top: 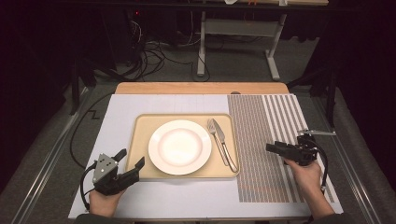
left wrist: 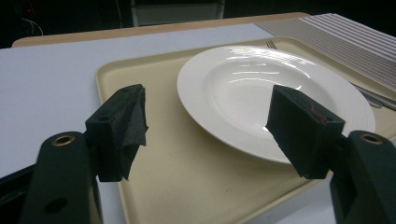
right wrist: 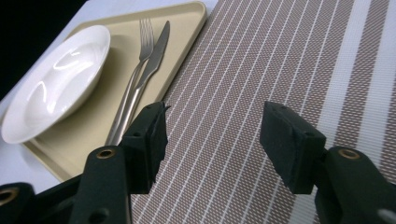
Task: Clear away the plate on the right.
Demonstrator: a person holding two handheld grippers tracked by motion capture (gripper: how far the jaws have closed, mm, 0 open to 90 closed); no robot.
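Note:
A round white plate [top: 180, 147] lies empty in the middle of a beige tray [top: 140, 140]. A steel fork [top: 212, 127] and knife [top: 220, 136] lie side by side on the tray, right of the plate. My left gripper [top: 131, 158] hovers open at the tray's near left corner. In the left gripper view its jaws [left wrist: 210, 126] frame the plate [left wrist: 252, 84] with nothing between them. My right gripper [top: 273, 148] is open over the striped placemat [top: 261, 140], right of the tray. Its jaws [right wrist: 215, 140] are empty, with the fork [right wrist: 140, 56] and knife [right wrist: 156, 53] farther off.
A white board [top: 121, 112] covers the table under the tray and placemat, with a wooden edge [top: 201, 87] at the back. Beyond the table are floor cables [top: 149, 60] and the legs of another table [top: 201, 51]. Dark drops flank both sides.

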